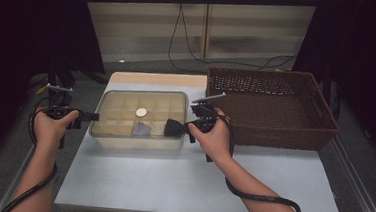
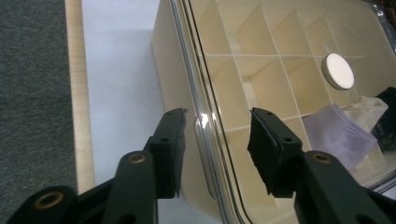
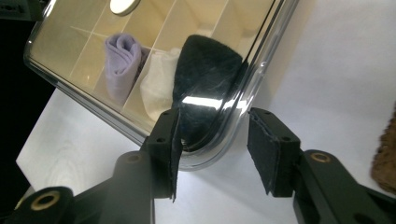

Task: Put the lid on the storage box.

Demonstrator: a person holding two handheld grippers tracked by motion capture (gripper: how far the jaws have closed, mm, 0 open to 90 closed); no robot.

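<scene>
Apparently the step in hand was getting the clear lid off the compartment box: both tools were lined up on its opposite edges, neither one clamped yet.

Left hand-held gripper had its jaws spread, straddling the lid's left rim. In the left gripper view the rim ran up between the two pads, one pad outside over the box wall, the other over the lid. Whether either pad touched, I couldn't tell.

Right hand-held gripper was also spread, straddling the lid's rounded near-right corner. The left pad sat over the lid above a black item; the right pad hung over bare table.

Box sat on the table between both hands, just left of the brown wicker basket. Inside it were a purple folded cloth, a pale bundle and a white round disc resting on top.

Next move, my read: close both on the rim together, then lift evenly. The glossy rim could slip, and a one-sided pull would likely tip the lid.
</scene>
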